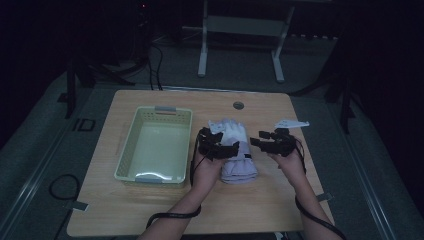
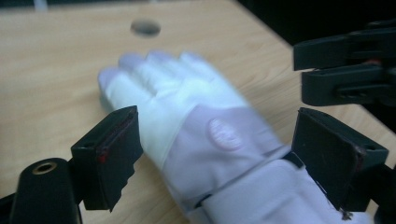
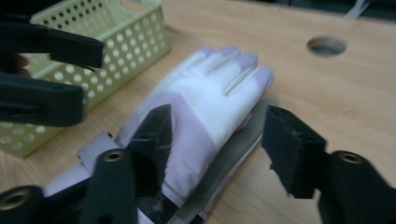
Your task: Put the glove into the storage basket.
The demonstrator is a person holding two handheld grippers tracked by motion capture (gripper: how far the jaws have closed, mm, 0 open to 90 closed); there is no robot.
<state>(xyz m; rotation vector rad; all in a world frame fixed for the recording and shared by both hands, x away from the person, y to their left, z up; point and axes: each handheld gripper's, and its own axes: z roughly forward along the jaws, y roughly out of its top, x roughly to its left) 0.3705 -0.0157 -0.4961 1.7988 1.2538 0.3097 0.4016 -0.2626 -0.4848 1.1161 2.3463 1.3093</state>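
A white and pale lilac glove [image 1: 236, 150] lies flat on the wooden table [image 1: 150, 215], fingers pointing away from the person. My left gripper [image 1: 220, 146] hovers at the glove's left side, open, its jaws straddling the glove's back [image 2: 205, 135] near a round logo patch. My right gripper [image 1: 265, 142] is held just right of the glove, open, with the glove's cuff and palm [image 3: 205, 112] between and below its jaws. Each gripper view also shows the other gripper at its edge. Nothing is gripped.
A pale yellow perforated basket [image 1: 131, 145] stands left of the glove, empty inside. A round cable hole [image 1: 238, 105] sits near the table's far edge. Cables trail from both grippers toward the front edge. A white frame stands on the floor beyond.
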